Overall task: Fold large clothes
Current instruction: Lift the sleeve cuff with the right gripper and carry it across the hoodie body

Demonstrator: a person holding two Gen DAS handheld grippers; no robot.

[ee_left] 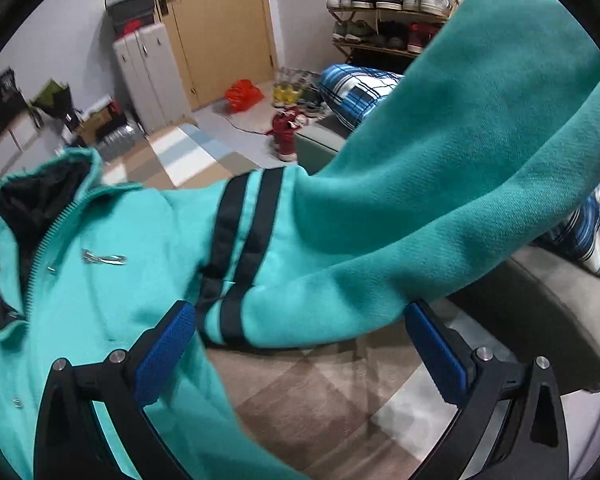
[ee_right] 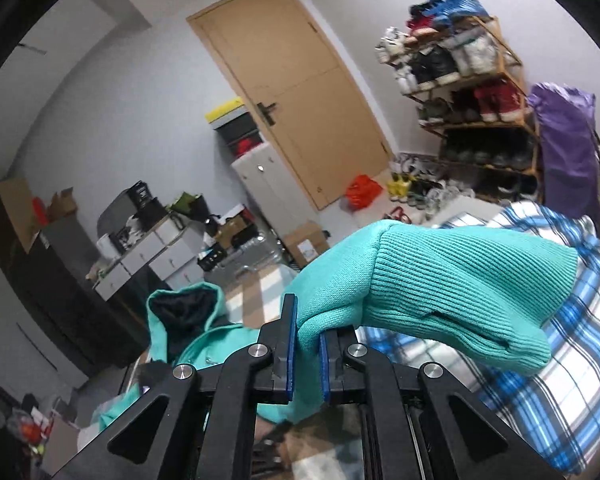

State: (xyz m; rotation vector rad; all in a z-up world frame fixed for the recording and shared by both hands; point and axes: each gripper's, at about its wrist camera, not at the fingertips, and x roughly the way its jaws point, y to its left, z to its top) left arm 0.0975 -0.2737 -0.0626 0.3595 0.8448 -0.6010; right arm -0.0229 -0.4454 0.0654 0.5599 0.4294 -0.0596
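Right hand-held gripper (ee_right: 305,344) is clamped on the teal hoodie (ee_left: 112,248) sleeve (ee_right: 440,280), raised. Left hand-held gripper (ee_left: 300,344) stands wide apart, holding nothing, above the hoodie.

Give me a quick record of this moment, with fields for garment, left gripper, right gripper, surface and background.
garment: teal hooded jacket, zip front, two black stripes on sleeve
left gripper: open, over the sleeve's upper part, gripping nothing
right gripper: shut on ribbed cuff, sleeve lifted
surface: checked rug
background: wooden door, shoe rack, plaid bedding
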